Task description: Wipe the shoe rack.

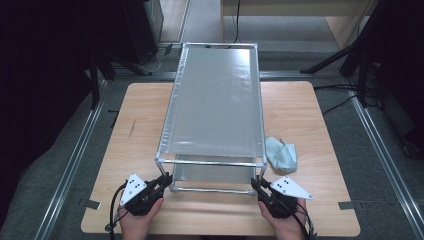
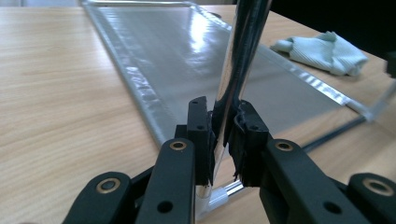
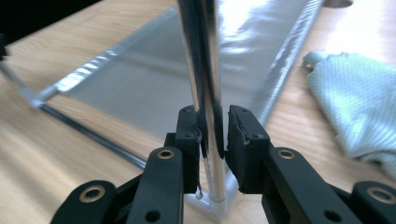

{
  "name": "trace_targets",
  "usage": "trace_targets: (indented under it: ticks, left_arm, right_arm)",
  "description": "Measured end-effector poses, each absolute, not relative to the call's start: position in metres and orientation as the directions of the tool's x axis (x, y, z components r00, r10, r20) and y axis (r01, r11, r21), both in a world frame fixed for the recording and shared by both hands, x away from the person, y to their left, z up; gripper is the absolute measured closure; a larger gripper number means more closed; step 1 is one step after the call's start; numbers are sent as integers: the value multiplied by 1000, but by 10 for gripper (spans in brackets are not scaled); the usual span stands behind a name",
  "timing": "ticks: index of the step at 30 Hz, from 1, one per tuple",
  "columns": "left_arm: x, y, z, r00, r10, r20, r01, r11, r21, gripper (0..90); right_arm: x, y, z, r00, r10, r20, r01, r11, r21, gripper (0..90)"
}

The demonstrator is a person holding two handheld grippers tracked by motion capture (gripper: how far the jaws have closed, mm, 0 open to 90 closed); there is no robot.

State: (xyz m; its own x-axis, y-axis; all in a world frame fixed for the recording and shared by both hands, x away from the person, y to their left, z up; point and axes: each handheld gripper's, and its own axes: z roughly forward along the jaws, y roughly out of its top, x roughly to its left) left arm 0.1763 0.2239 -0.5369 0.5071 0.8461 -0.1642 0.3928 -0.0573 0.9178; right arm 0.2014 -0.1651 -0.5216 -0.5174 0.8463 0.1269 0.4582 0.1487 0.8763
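With jaws clamped, rack front legs between (both grippers).

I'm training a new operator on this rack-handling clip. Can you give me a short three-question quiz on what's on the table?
1. True or false: each gripper is clamped on a front upright post of the rack.
2. What lies on the table to the right of the rack? A) a cloth B) a cup C) a book
3. How many fabric shelves does the rack have?

Key: 1 true: left gripper, right gripper. 2 A, the cloth. 3 two.
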Motion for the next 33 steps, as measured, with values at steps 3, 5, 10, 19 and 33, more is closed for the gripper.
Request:
trace_targets:
  ticks: [3, 5, 10, 19, 33]
  left_arm:
    - [167, 224, -537, 532, 831, -161, 390, -71, 918, 795]
    - [159, 222, -537, 548, 822, -153, 386, -87, 918, 798]
    - [146, 220, -538, 572, 803, -165, 389, -89, 917, 799]
    - [139, 217, -539, 571, 802, -173, 391, -80, 917, 794]
    - [138, 213, -539, 570, 803, -173, 389, -79, 918, 794]
  right_arm:
    - [208, -165, -522, -510, 852, 122, 462, 152, 874, 749]
    - [213, -165, -522, -501, 857, 117, 462, 150, 874, 762]
    - [225, -162, -523, -500, 863, 79, 449, 181, 875, 768]
    - [239, -191, -519, -646, 762, 45, 409, 295, 863, 523]
    - [261, -249, -517, -432, 896, 99, 473, 132, 871, 433]
